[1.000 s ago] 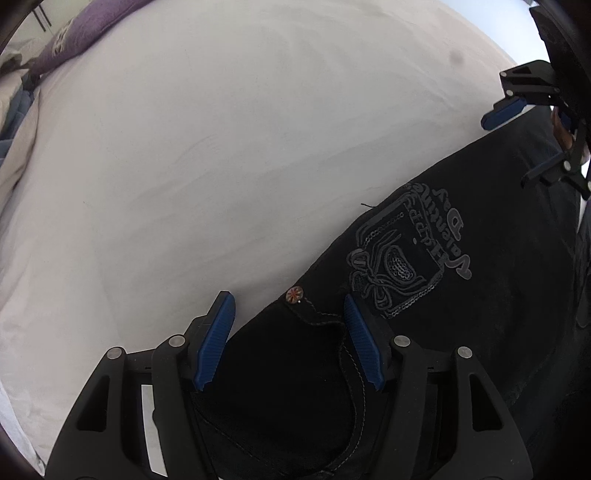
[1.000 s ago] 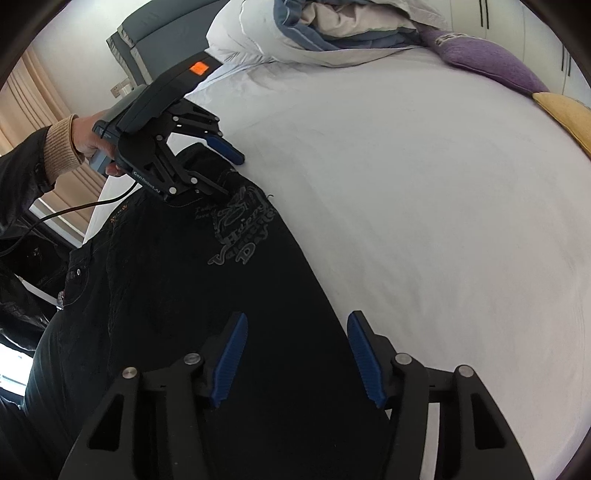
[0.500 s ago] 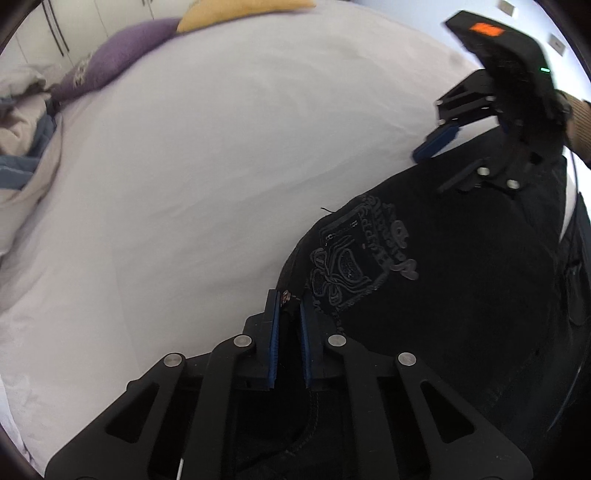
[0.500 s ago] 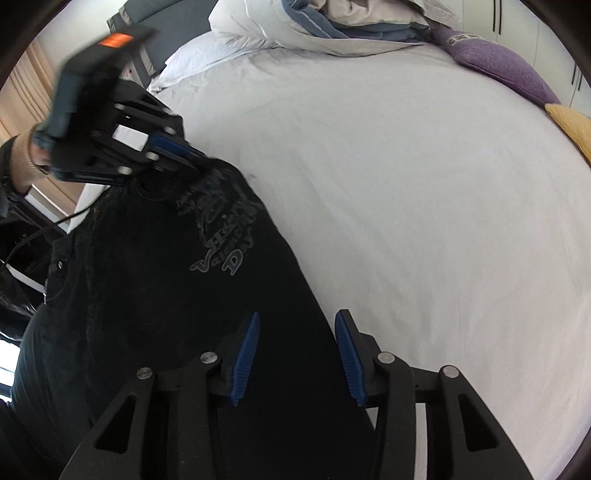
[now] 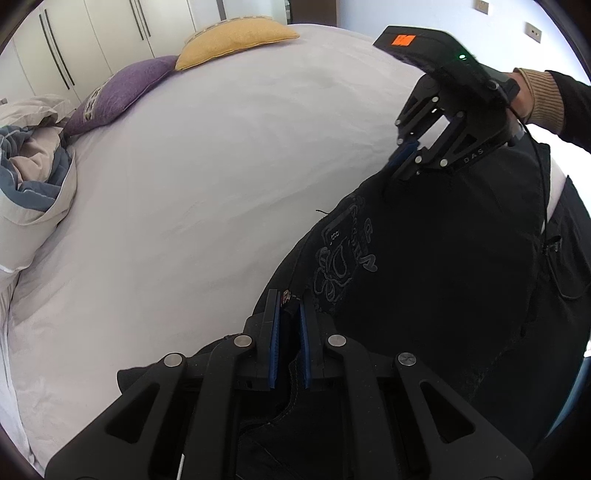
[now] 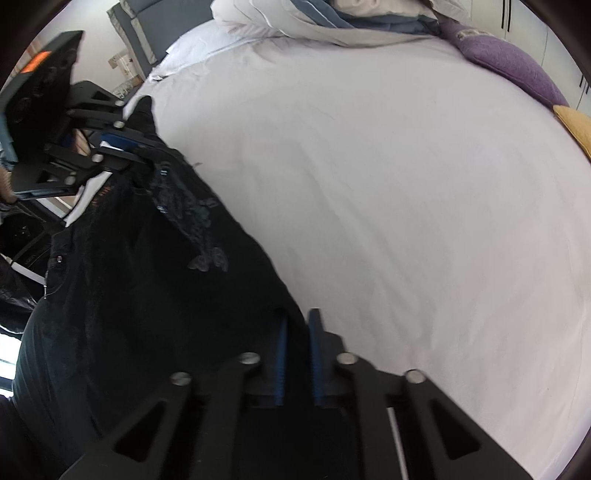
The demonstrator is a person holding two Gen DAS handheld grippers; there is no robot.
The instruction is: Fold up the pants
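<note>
Black pants [image 5: 424,280] with an embroidered pocket design [image 5: 340,254] hang at the near edge of a white bed. My left gripper [image 5: 288,317] is shut on the waistband corner by the button. In the right wrist view it [image 6: 147,153] holds that corner lifted. My right gripper [image 6: 295,332] is shut on the pants [image 6: 147,288] along their bed-side edge. In the left wrist view it [image 5: 400,158] pinches the far edge of the cloth, raised off the sheet.
The white sheet [image 5: 207,184] spreads wide beyond the pants. A purple cushion [image 5: 118,92] and a yellow cushion [image 5: 236,40] lie at the far side. A crumpled duvet [image 6: 332,18] is piled by the headboard. Wardrobe doors [image 5: 55,48] stand behind.
Both grippers went from open to shut on the pants' edge. Both have lifted the cloth off the bed, so more of the room shows.
</note>
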